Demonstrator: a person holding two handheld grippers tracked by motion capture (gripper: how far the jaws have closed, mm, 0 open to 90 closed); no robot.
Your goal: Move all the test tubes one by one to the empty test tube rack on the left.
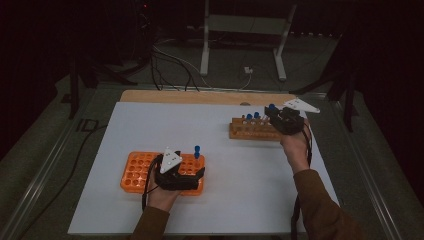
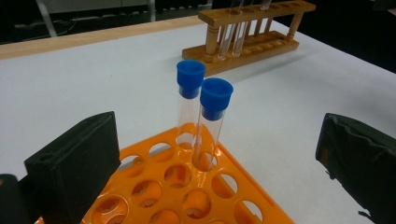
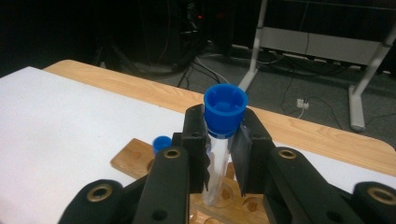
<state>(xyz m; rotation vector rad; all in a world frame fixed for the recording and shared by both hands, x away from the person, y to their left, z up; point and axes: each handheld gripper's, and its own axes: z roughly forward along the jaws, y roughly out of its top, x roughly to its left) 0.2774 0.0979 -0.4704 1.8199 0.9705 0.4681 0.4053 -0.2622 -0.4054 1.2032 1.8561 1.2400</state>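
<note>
your left gripper (image 1: 187, 175) rests unclenched over the orange rack (image 1: 134, 172). farther off, your right gripper (image 3: 223, 154) clasps an upright blue-capped tube (image 3: 219, 140) just above the wooden rack (image 1: 252, 131); the orange rack lies well leftward and nearer you.

A white sheet (image 1: 240, 165) covers most of a wooden table (image 1: 200, 96), whose bare edge shows along the far side. On the dark floor beyond stands a white metal frame (image 1: 245, 35) on two legs, with cables (image 1: 170, 65) and a small white plug (image 1: 248, 70) lying near it.
</note>
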